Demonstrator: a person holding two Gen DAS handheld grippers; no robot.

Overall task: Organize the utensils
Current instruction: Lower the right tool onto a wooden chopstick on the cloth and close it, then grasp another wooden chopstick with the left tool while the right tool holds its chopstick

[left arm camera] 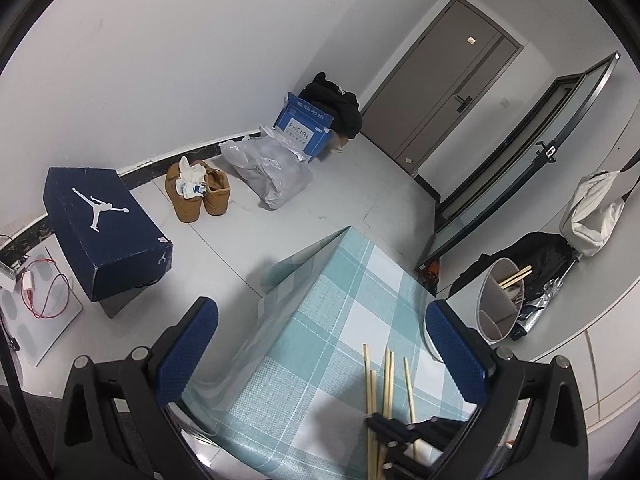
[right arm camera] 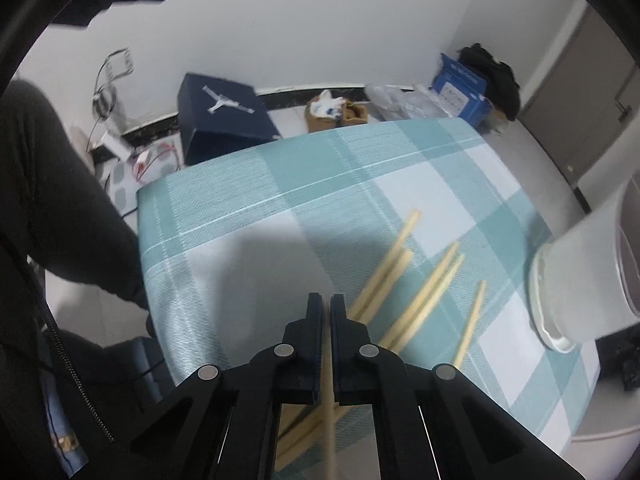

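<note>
**Left tool spread wide, right tool pinched on one chopstick**

We start on the left. Our left gripper (left arm camera: 320, 344) stands spread wide over the table (left arm camera: 352, 272), its two blue pads (left arm camera: 188, 344) far apart with only the teal and white checked cloth between them. It holds nothing and touches nothing that we can see.

Moving rightward in the left wrist view, we find the loose chopsticks (left arm camera: 386, 384) lying on the cloth near the right pad, their tips pointing away from us. The black fingers of our right gripper (left arm camera: 394, 430) lie across their near ends. Further right, at the table's edge, stands the white holder (left arm camera: 500, 300), divided inside, with a few chopsticks already leaning in one compartment.

In the right wrist view, a dark sleeve (right arm camera: 60, 200) fills the left side. At the centre, our right gripper (right arm camera: 326, 308) has its jaws pressed nearly together, and a single chopstick (right arm camera: 329, 412) runs down through the thin gap between them, clamped. Just to the right, the rest of the chopsticks fan out on the cloth, blurred. The holder (right arm camera: 580, 280) leans at the far right edge.
</note>
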